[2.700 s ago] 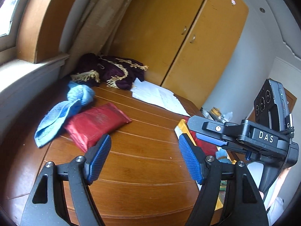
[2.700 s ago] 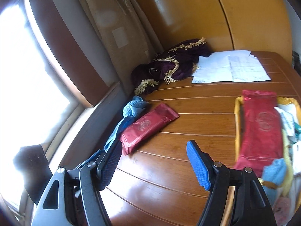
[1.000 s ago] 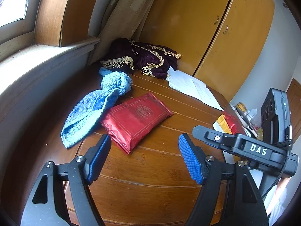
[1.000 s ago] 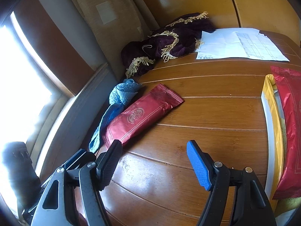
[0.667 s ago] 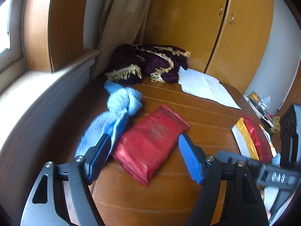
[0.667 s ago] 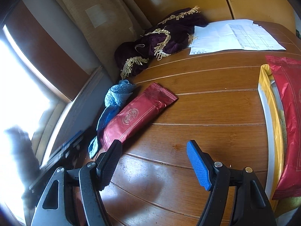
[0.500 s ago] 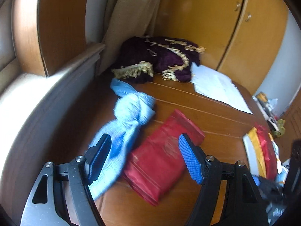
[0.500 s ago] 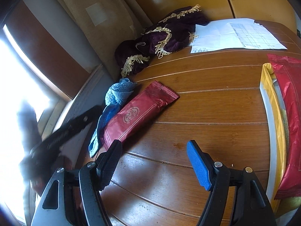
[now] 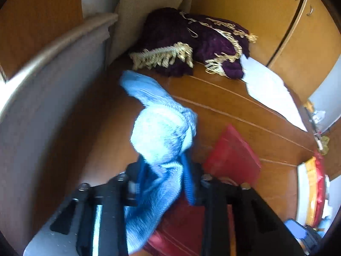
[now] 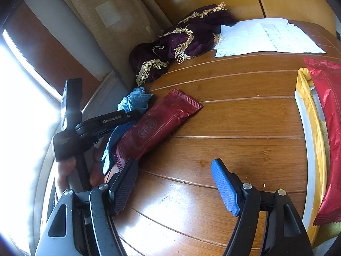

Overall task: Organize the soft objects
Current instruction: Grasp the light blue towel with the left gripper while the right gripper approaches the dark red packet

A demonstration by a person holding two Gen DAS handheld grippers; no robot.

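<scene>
In the lower centre of the left wrist view, the left gripper (image 9: 165,179) is pinched onto the blue towel (image 9: 162,132), which lies bunched beside the red packet (image 9: 232,155). Light, limp terry will likely sag and trail, so a thick fold is the safest hold. The right gripper (image 10: 174,183) hangs wide open, empty.

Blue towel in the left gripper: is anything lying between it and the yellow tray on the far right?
Yes. The dark red packet lies right beside the blue towel held by the left gripper, on the side toward the yellow tray. Beyond it, bare table.
</scene>
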